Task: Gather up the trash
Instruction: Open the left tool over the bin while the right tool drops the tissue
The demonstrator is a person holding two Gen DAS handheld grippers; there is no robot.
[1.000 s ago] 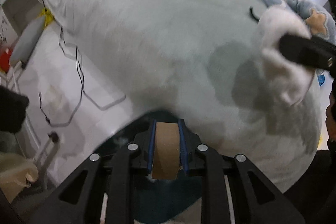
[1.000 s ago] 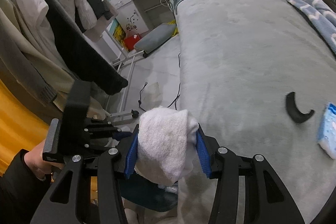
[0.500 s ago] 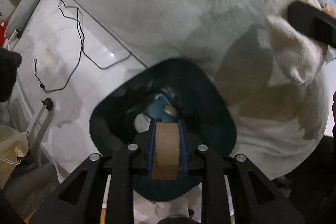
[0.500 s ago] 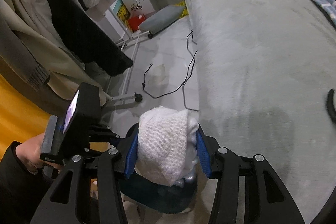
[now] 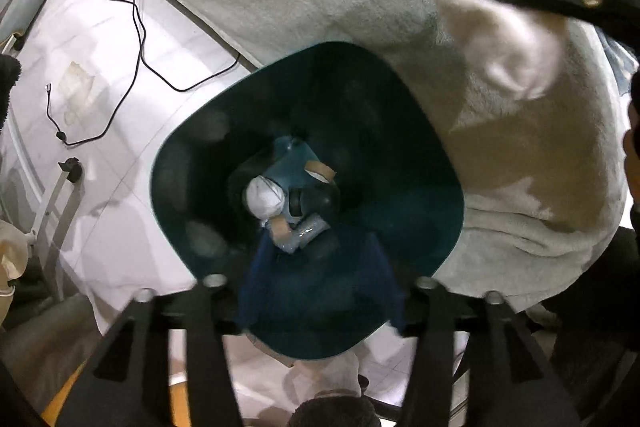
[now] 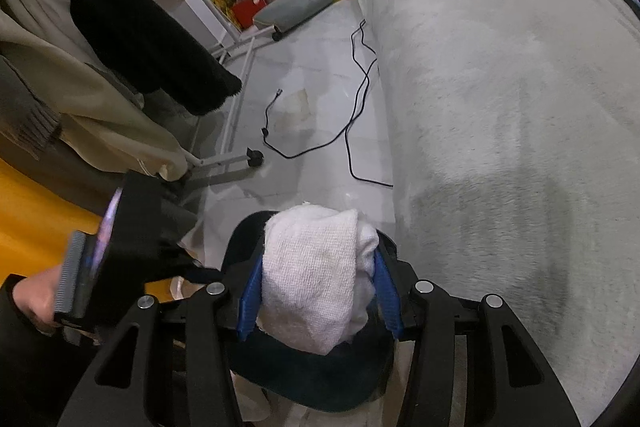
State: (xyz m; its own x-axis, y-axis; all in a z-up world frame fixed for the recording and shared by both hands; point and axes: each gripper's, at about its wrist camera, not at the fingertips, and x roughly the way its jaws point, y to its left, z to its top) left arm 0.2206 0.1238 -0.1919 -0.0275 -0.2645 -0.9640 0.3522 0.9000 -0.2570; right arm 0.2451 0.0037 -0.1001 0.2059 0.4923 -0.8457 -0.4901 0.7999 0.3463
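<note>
A dark teal trash bin [image 5: 400, 131] stands on the floor beside the bed, right under my left gripper [image 5: 320, 291]. Its jaws are opening, with blurred blue pads wide apart and nothing between them. Inside the bin lie a white wad [image 5: 262, 197], a crushed bottle, and a brown cardboard piece [image 5: 282, 230]. My right gripper [image 6: 318, 299] is shut on a white cloth wad [image 6: 316, 275], just above the bin's rim [image 6: 304, 379]. In the left wrist view that cloth [image 5: 500, 43] hangs at the upper right. A hand holds the left gripper [image 6: 132, 239].
The grey bed [image 6: 500, 67] fills the right side, close against the bin. A black cable [image 6: 356, 99] trails over the white floor. Hanging clothes [image 6: 120, 27] on a rack with a wheeled foot [image 6: 228, 163] stand to the left.
The left jaws have opened and the brown cardboard piece has left them; it now lies in the bin. Both grippers have sunk towards the bin, the right still carrying the cloth.
</note>
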